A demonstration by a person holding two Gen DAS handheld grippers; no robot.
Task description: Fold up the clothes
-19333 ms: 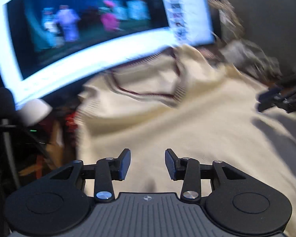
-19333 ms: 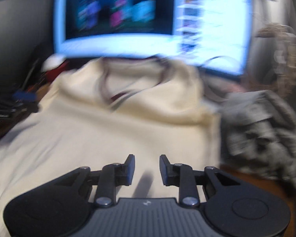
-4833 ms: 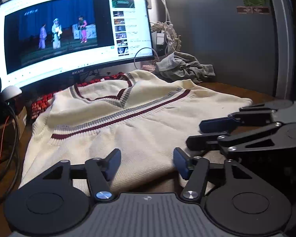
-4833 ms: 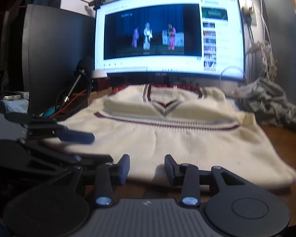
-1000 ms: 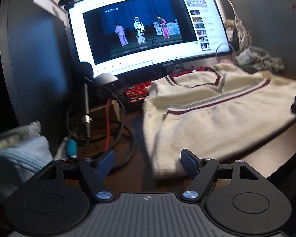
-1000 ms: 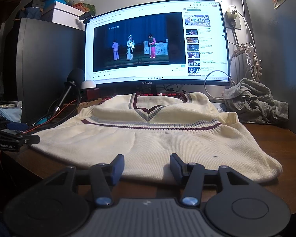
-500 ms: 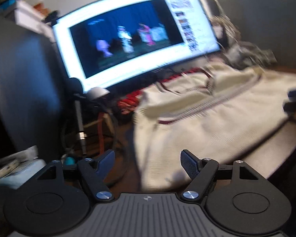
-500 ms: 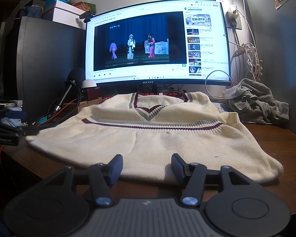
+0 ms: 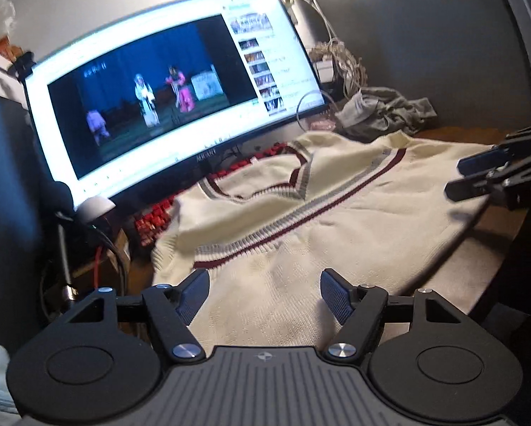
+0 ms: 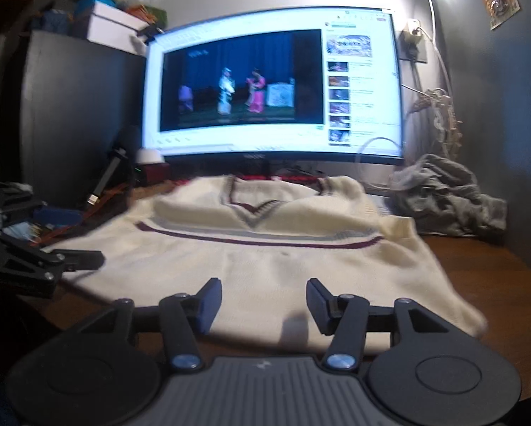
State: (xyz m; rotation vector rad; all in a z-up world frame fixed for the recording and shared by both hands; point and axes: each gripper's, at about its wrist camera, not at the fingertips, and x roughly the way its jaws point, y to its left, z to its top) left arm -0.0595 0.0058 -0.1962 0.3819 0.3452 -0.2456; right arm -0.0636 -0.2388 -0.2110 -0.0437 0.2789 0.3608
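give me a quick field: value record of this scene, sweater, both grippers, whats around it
garment: cream V-neck sweater vest with maroon and grey stripes, spread flat, collar toward the monitor
surface: brown wooden desk
left gripper: open, empty, above the vest's near left hem
right gripper: open, empty, at the near hem
fold state: no fold visible yet
behind vest: lit monitor playing a stage video, red keyboard partly under the collar
right of vest: crumpled grey garment
left of vest: microphone, cables
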